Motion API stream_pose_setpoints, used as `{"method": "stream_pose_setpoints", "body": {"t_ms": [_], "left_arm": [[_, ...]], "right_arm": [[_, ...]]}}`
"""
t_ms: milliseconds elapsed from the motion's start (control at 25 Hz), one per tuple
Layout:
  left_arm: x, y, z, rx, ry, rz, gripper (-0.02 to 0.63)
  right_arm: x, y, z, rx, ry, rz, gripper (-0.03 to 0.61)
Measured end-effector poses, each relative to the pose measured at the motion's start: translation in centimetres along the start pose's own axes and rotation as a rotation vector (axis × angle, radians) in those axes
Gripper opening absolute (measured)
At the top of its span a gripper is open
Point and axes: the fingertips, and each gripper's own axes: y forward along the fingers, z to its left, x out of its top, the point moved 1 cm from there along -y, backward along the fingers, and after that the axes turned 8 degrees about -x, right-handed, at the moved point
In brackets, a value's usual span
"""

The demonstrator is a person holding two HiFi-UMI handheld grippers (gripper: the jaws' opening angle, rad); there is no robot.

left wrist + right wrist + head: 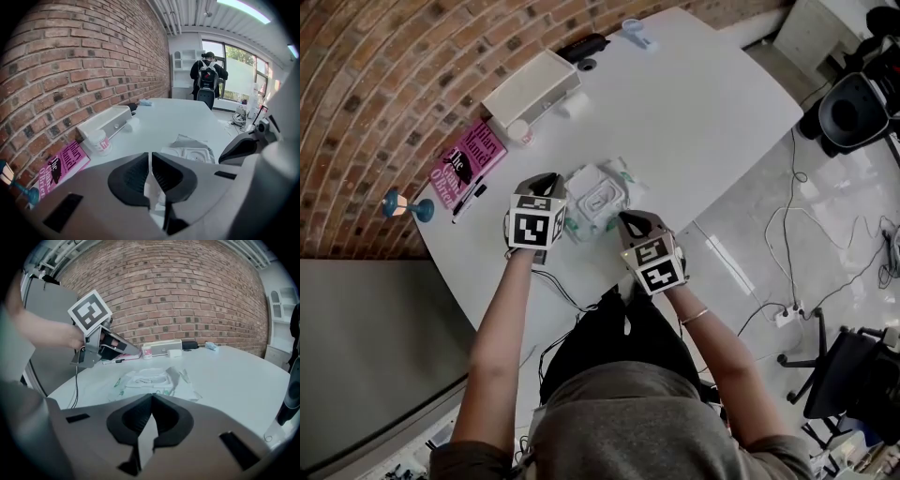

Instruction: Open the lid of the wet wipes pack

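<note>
Centre, on the white table (712, 122): wet wipes pack (598, 199), crumpled wrapper with green print, white lid (144, 377) lying flat on top.

Near side of the pack, left: left gripper (150, 157), held clear of the tabletop, fingers pressed together with only a thin slit at the tips, pinching nothing discernible. Near side, right: right gripper (151, 397), pointed at the pack from just short of it, fingers pressed together, tips apart from the wrapper.

Beyond the pack, along the brick wall (70, 61): long white box (532, 87); small white jar (518, 131) with a pink label, just beside the box's near end; pink book (469, 161); black pen (469, 200) beside the book; blue stemmed ornament (406, 206) near the book, by the wall.

Far end of the table: black object (581, 47) and pale blue item (635, 33), both too small to identify.

Under the left forearm, trailing over the near table edge: black cable (558, 286).

Off the table, right: white power strip (787, 314) among loose floor cables, black chair (853, 111).

By the far window in the left gripper view: person (206, 75) with a backpack, back turned, well apart from the pack.
</note>
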Motion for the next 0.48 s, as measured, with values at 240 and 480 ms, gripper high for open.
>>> {"method": "stream_pose_setpoints", "body": {"t_ms": [240,480], "left_arm": [[-0.2,-2.1,0.0,0.041,-0.061,-0.066,0.038],[-1.2,-4.8,-0.4,0.093,-0.111,-0.130,0.035]], "right_arm": [[2.3,-1.3,-0.6,0.012,0.024,-0.049,0.008],[4.4,-2.7,-0.7,0.022,0.038,-0.106,0.008]]}}
